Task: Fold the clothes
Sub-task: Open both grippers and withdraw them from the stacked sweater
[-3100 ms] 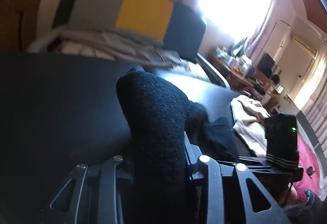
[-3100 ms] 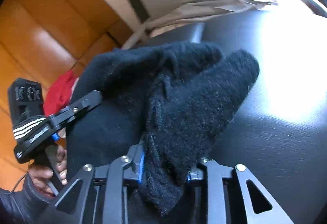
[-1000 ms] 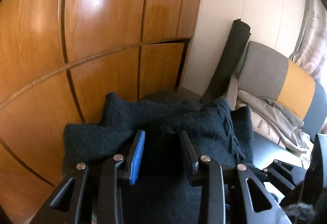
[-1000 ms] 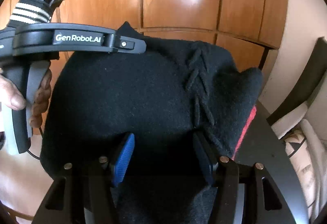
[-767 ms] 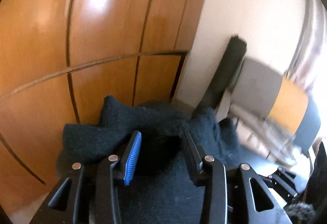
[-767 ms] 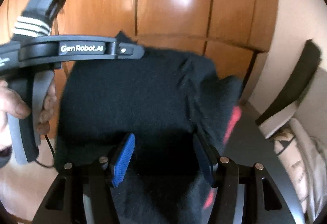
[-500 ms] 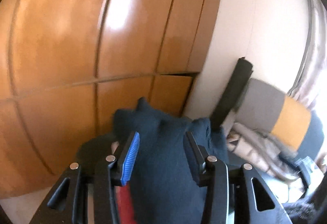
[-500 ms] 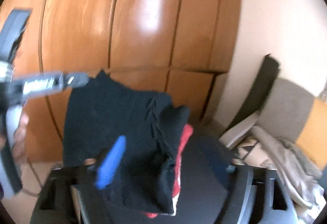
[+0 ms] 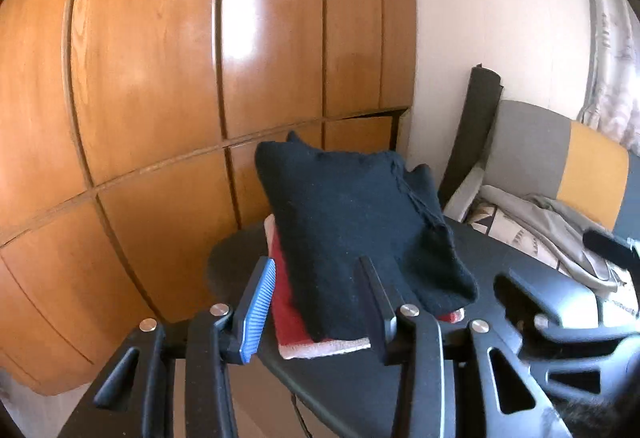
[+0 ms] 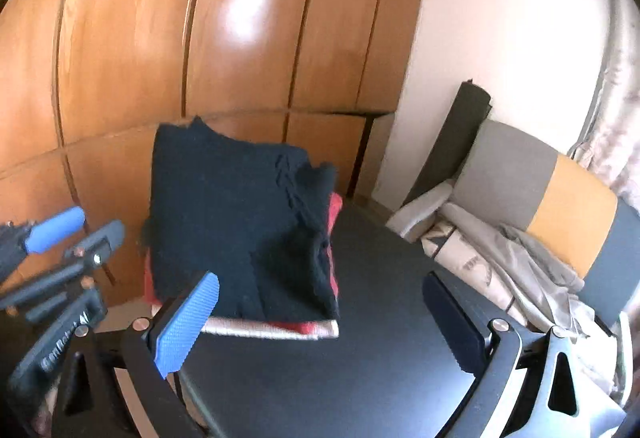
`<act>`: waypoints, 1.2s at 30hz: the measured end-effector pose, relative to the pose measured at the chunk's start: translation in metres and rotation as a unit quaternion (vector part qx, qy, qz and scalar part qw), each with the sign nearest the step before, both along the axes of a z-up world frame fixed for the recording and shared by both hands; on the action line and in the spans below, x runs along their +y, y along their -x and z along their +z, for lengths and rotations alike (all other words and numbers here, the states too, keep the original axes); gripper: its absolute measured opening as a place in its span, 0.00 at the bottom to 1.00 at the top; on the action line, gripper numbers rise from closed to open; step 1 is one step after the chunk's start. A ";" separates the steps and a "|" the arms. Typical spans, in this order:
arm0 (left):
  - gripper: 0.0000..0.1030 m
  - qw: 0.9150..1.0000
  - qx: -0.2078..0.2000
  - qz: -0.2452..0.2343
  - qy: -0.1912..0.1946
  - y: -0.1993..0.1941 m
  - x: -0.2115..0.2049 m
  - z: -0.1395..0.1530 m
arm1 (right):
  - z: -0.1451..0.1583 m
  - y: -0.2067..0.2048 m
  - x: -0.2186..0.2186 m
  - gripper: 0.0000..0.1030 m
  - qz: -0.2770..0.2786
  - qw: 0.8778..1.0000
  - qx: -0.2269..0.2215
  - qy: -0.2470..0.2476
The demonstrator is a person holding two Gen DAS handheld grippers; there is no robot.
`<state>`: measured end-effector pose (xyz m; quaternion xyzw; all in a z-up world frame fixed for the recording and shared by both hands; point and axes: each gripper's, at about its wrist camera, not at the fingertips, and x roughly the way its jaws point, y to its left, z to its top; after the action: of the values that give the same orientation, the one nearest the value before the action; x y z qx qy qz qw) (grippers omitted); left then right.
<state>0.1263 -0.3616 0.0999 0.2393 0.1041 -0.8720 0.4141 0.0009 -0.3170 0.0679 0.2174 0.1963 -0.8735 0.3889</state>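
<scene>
Now the black knit (image 9: 352, 238) lies folded on the red garment (image 9: 290, 314) at the table's (image 10: 360, 378) far corner. My left gripper (image 9: 316, 302) is narrowing on nothing, my right (image 10: 320, 326) spreading wide, empty; I should back off level without snagging.

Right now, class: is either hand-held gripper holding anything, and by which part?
Nothing is held. The folded black sweater lies on the pile; the right hand-held gripper is opening, the left hand-held gripper closing, both empty.

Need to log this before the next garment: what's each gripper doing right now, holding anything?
Left gripper: open, jaws closing slightly, gripping nothing; the folded black sweater lies on the stack ahead.
Right gripper: jaws opening wide, holding nothing.
</scene>
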 end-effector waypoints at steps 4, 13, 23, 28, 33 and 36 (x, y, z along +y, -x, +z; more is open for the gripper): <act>0.42 0.999 -0.016 0.024 0.025 0.000 0.003 0.002 | 0.001 -0.005 0.010 1.00 -0.016 1.000 -0.009 -0.003; 0.39 1.000 0.024 0.003 0.014 -0.009 -0.001 0.019 | -0.006 -0.006 0.016 1.00 -0.008 1.000 -0.025 0.011; 0.38 0.997 -0.012 0.035 0.069 -0.003 0.008 0.021 | -0.026 -0.007 0.029 1.00 -0.003 0.998 -0.059 0.030; 0.38 0.999 0.001 0.024 0.034 -0.005 0.004 0.017 | -0.034 -0.006 0.031 1.00 -0.007 0.997 -0.065 0.028; 0.38 1.000 0.005 0.016 0.006 -0.003 -0.005 0.010 | -0.038 -0.005 0.033 1.00 -0.012 0.997 -0.067 0.026; 0.38 1.000 0.006 0.008 -0.013 0.000 -0.009 0.005 | -0.041 -0.005 0.034 1.00 -0.011 0.998 -0.065 0.022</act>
<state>0.1262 -0.3705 0.1053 0.2385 0.1198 -0.8688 0.4171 0.0062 -0.2834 0.0270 0.2674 0.1484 -0.8659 0.3959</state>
